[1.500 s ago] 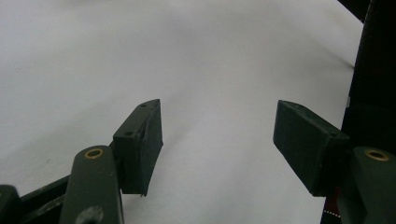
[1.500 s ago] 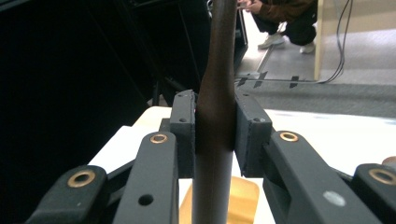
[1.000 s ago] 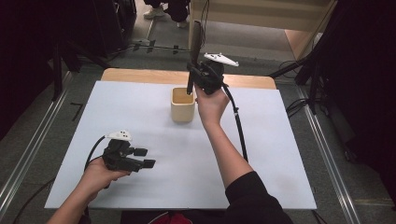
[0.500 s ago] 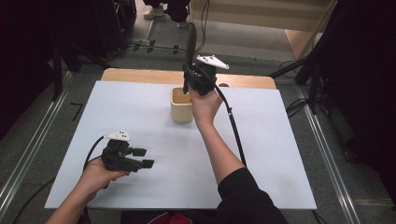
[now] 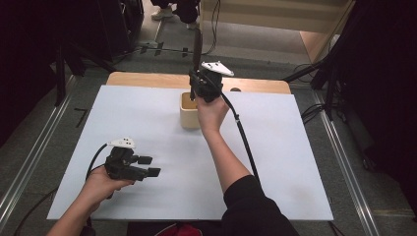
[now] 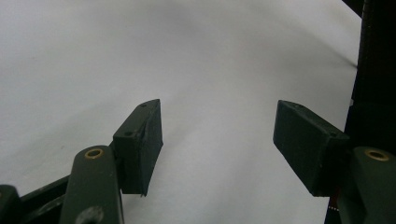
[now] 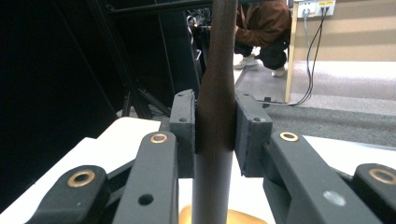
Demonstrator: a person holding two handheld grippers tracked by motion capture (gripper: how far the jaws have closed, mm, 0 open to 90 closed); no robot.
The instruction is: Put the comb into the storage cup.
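Clamping upright brown stick [image 7: 215, 98], right hand-held gripper [image 7: 215, 133] over cup [image 5: 189, 112].

Right gripper view: brown stick [image 7: 217, 79] cut off by top edge; bottom end runs out at lower edge, so can't tell if tip is inside the cup [image 7: 219, 217], only a sliver of rim showing at bottom centre. Person crouching [image 7: 259, 28] upper centre, head cut by top edge. High view: right gripper [image 5: 204, 88] and hand cover the cup's [image 5: 188, 115] right side, inside hidden. Stick's [image 5: 197, 46] top blurs into dark floor at upper centre. Left gripper view: right jaw's outer part cut by frame edge.
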